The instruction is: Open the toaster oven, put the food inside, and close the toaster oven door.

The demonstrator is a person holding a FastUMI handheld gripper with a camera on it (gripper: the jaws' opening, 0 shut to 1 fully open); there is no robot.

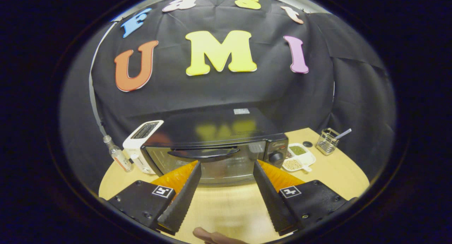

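Observation:
A black toaster oven [215, 145] stands on the wooden table [226, 208], just ahead of my fingers. Its glass door is shut, with a dark curved handle [204, 153] across the top and a round knob [275, 156] on the right panel. My gripper [226, 163] is open, nothing between its fingers, and their tips reach the front of the door, a little below the handle. Right of the oven sits a white divided dish [300, 158] holding beige and green food. Part of a hand [212, 237] shows below the fingers.
A white slot toaster [141, 141] and a small clear bottle [118, 155] stand left of the oven. A wire mesh holder [327, 141] with a utensil sits at the back right, with a small dark disc [307, 144] near it. Black cloth walls close in behind.

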